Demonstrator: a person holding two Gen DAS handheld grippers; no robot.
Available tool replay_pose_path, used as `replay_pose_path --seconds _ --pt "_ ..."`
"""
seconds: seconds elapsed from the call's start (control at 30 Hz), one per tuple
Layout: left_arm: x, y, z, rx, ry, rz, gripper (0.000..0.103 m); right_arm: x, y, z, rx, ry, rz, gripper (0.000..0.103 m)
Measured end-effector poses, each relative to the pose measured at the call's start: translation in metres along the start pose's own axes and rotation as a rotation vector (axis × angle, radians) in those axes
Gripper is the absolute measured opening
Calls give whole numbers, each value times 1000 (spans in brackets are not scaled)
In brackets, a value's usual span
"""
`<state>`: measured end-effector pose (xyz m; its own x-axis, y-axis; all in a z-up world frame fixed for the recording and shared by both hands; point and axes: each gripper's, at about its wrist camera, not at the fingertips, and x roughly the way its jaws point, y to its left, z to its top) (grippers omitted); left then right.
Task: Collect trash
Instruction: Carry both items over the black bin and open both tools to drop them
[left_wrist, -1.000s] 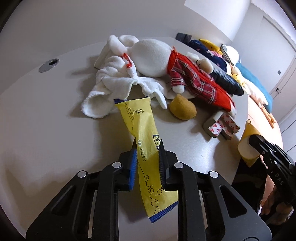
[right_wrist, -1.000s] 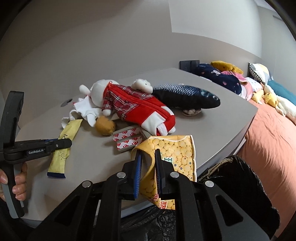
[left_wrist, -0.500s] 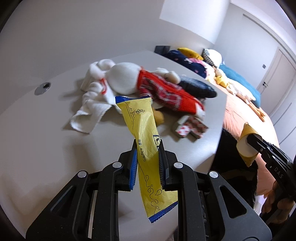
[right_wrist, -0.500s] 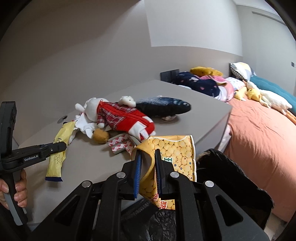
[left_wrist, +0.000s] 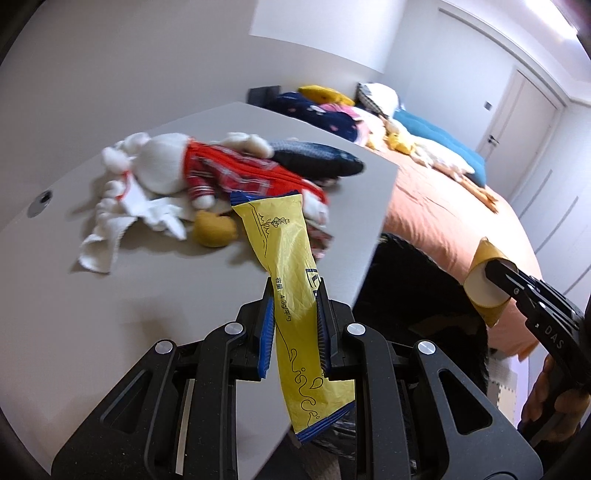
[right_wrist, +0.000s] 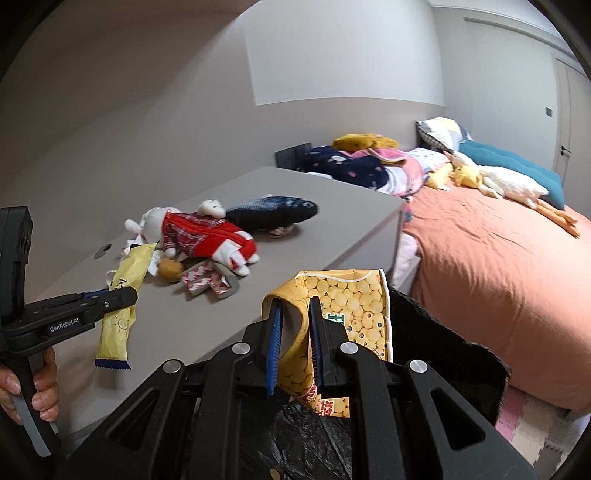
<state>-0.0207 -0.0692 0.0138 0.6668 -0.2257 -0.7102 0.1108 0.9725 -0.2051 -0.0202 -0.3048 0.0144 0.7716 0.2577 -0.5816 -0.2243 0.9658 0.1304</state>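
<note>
While grey desk (right_wrist: 288, 192) abuts orange bed (right_wrist: 480, 258) | left tongs (left_wrist: 295, 306) pinch yellow sachet (left_wrist: 284, 240) | right tongs (right_wrist: 295, 317) pinch snack bag (right_wrist: 354, 299)

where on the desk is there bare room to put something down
The near half of the desk, from the white cloth back to the near edge, is bare. So is the far end behind the fish plush. The middle is crowded: rabbit plush, brown lump and red-white packets.

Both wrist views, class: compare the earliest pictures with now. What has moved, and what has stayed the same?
Both held wrappers have been carried off the desk toward the black bin bag. The left gripper stays shut on the yellow sachet, the right gripper on the corn snack bag. The toys lie unmoved.
</note>
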Motion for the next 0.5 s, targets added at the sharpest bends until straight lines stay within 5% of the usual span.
replay_pose_path --seconds 0.5 --pt "18 -65 -2 152 44 -106 19 -31 -39 -10 77 -6 -121 16"
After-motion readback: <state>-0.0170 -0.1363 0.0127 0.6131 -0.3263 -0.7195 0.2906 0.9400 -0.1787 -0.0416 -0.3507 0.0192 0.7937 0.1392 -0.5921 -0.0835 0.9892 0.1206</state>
